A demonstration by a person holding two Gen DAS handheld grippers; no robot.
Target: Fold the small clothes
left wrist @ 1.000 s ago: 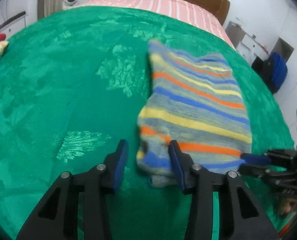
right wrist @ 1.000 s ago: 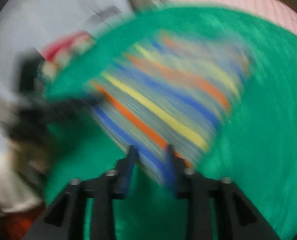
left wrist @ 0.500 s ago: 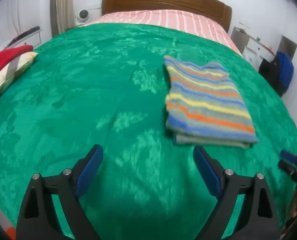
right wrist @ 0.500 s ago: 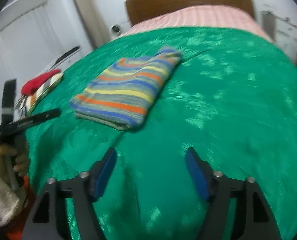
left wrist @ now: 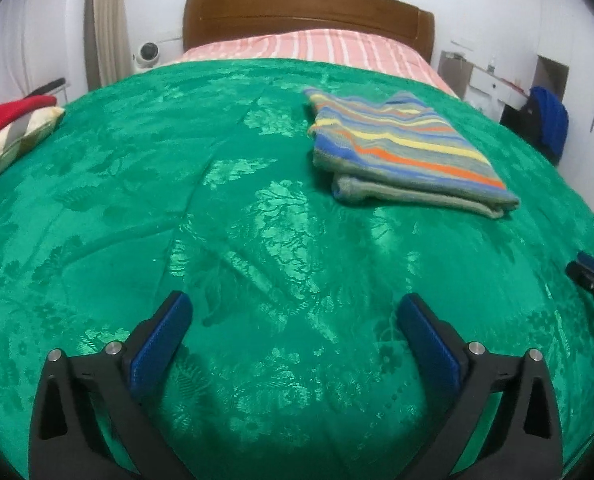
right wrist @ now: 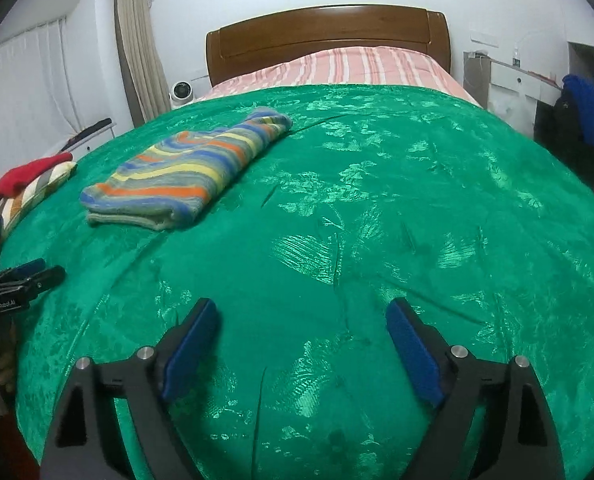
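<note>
Hovering with both left gripper [left wrist: 293, 320] and right gripper [right wrist: 301, 324] spread wide and empty, folded striped garment [left wrist: 401, 148] lying on green bedspread [left wrist: 217, 240]; careless regrasp is risking unfolding it.

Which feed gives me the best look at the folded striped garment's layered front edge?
The left wrist view: the striped garment lies nearer, its stacked layers and grey underside edge clearly visible. The right wrist view shows it off to the left, smaller, with the folded end more foreshortened.

"GenRobot.AI" on left tool [right wrist: 29, 276]
</note>
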